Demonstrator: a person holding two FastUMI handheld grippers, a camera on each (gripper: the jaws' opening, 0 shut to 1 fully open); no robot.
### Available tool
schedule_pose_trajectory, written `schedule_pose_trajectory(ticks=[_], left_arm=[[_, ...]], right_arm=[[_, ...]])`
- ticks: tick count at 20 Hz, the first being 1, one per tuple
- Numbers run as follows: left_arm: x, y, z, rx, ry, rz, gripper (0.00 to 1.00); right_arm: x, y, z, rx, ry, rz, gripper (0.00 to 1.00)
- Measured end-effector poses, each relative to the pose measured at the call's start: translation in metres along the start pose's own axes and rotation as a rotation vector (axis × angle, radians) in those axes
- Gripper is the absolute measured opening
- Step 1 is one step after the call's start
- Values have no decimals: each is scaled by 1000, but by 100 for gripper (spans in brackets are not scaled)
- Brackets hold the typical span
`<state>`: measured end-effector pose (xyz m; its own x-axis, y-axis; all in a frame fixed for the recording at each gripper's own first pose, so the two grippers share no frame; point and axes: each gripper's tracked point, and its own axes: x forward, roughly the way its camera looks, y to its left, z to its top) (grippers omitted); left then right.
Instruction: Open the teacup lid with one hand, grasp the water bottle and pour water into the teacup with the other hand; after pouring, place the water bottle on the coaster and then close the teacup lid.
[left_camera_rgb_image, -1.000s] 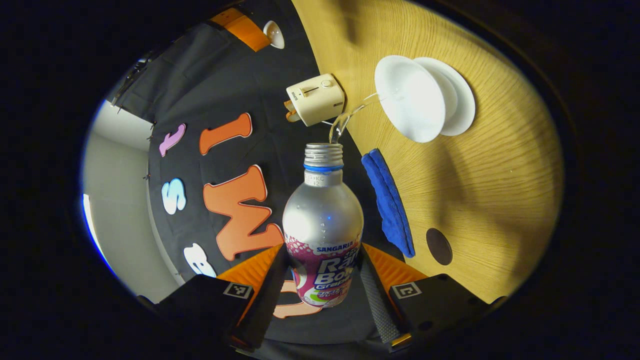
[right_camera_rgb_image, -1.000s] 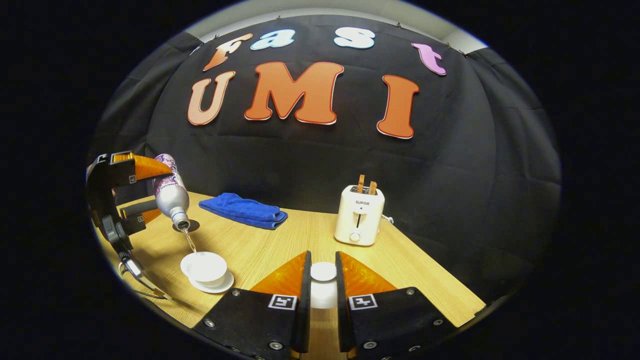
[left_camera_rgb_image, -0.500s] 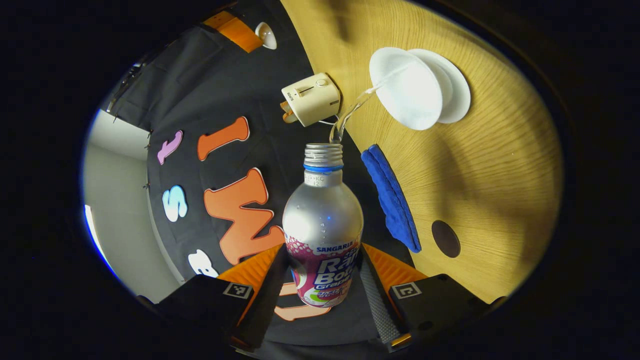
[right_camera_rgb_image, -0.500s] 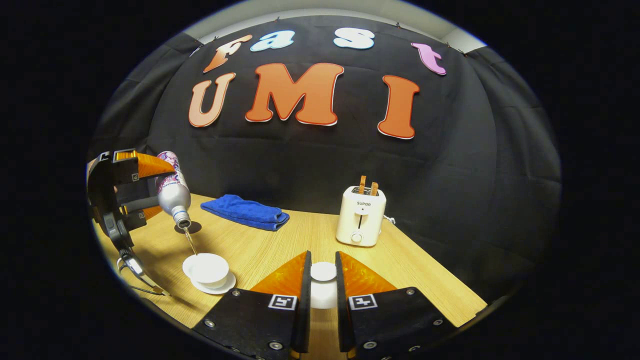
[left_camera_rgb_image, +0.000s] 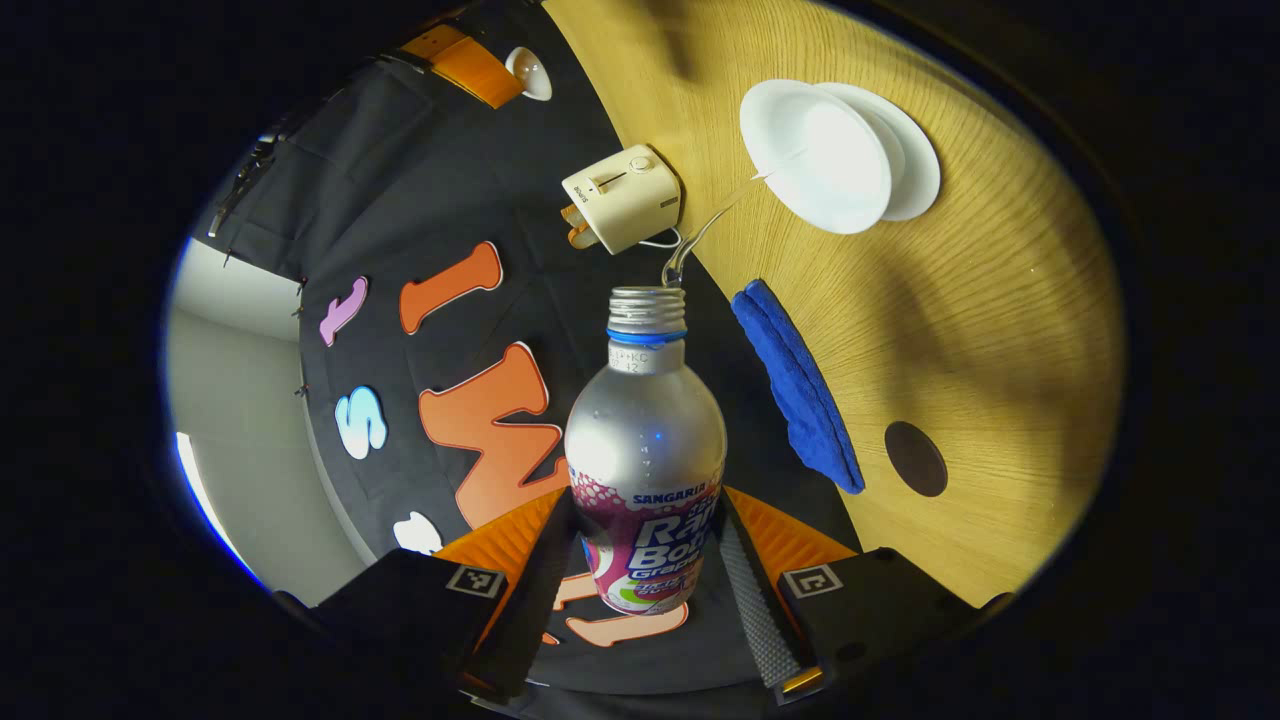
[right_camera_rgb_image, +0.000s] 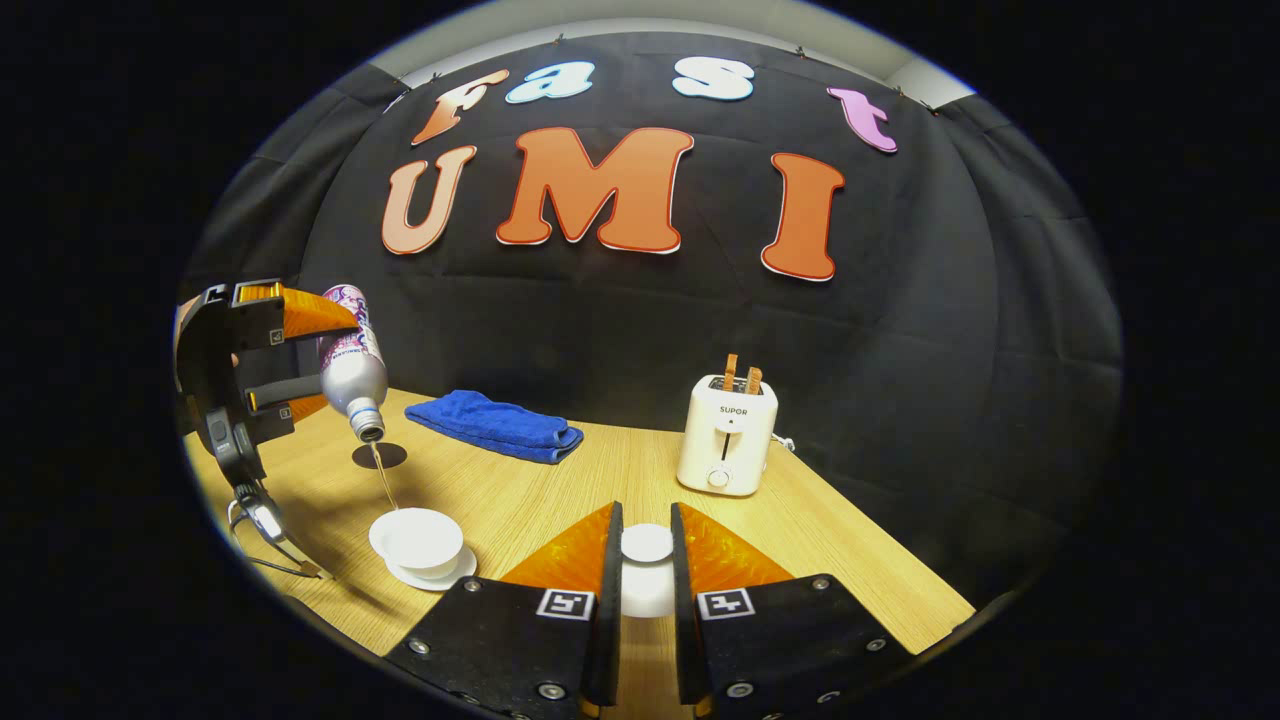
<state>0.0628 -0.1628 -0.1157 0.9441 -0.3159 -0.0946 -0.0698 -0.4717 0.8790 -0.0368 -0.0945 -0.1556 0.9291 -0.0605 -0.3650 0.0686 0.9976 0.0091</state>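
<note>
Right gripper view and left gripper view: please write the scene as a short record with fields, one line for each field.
left gripper: jaws shut on the water bottle, tilted, mouth toward the teacup
water: thin stream from the bottle mouth into the teacup
teacup: open, on its saucer, on the wooden table
right gripper: jaws shut on the teacup lid, held away from the cup
coaster: dark round, bare, behind the cup
blue cloth: folded, near the wall
toaster: upright, two slices in it
</note>
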Motion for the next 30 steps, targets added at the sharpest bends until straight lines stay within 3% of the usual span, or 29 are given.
schedule_pose_trajectory(ticks=[4,7,14,18,19,20,30], left_arm=[[-1,3,0,16,-6,9,89],[0,2,1,22,-10,-3,83],[0,7,9,71,-27,11,89],[-1,11,16,110,-49,25,84],[0,12,16,115,-52,27,88],[0,13,17,118,-56,29,84],[-3,16,25,156,-80,57,83]], right_arm=[[1,6,1,3,-5,12,24],[1,10,4,-3,-14,18,23],[1,12,4,-2,-13,27,23],[0,16,5,-5,-15,36,23],[1,15,5,-9,-16,34,24],[0,16,5,-13,-17,34,23],[-2,18,9,-3,-23,40,23]])
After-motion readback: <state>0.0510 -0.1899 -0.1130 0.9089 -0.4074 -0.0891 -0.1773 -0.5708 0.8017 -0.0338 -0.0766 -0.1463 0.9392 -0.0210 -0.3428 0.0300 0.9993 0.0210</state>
